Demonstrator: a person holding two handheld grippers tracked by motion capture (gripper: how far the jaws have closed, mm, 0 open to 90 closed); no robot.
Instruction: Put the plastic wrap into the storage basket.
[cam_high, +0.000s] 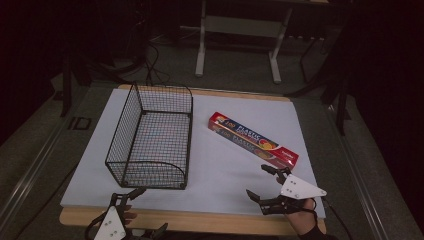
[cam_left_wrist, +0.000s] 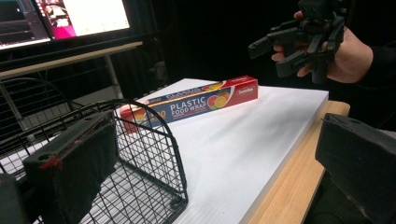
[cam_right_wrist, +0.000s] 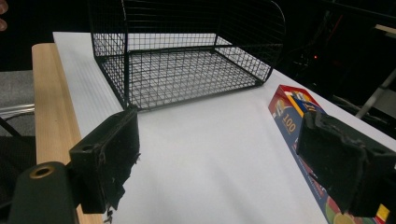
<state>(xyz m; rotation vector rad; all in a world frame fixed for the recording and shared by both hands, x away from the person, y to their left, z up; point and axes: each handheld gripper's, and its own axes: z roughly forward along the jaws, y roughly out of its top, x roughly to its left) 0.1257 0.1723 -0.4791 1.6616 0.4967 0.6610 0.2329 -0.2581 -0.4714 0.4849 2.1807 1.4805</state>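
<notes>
A black wire basket (cam_high: 128, 125) stands empty on the left half of the white board (cam_high: 220, 175). A red and blue box of plastic food wrap (cam_high: 252, 139) lies slantwise to the right of it. My right gripper (cam_high: 256, 180) hovers open just in front of the box's near end, with nothing between its jaws. In the right gripper view the box (cam_right_wrist: 286, 112) lies beside the right jaw and the basket (cam_right_wrist: 187, 18) stands farther ahead. My left gripper (cam_high: 150, 210) is open and empty at the table's front edge, near the basket's (cam_left_wrist: 154, 140) front corner. The box (cam_left_wrist: 196, 102) lies beyond.
A wooden table edge (cam_high: 200, 221) runs along the front of the board. A lit monitor (cam_left_wrist: 70, 18) stands on a desk behind. A metal table frame (cam_high: 235, 27) and cables (cam_high: 150, 65) are on the floor at the back.
</notes>
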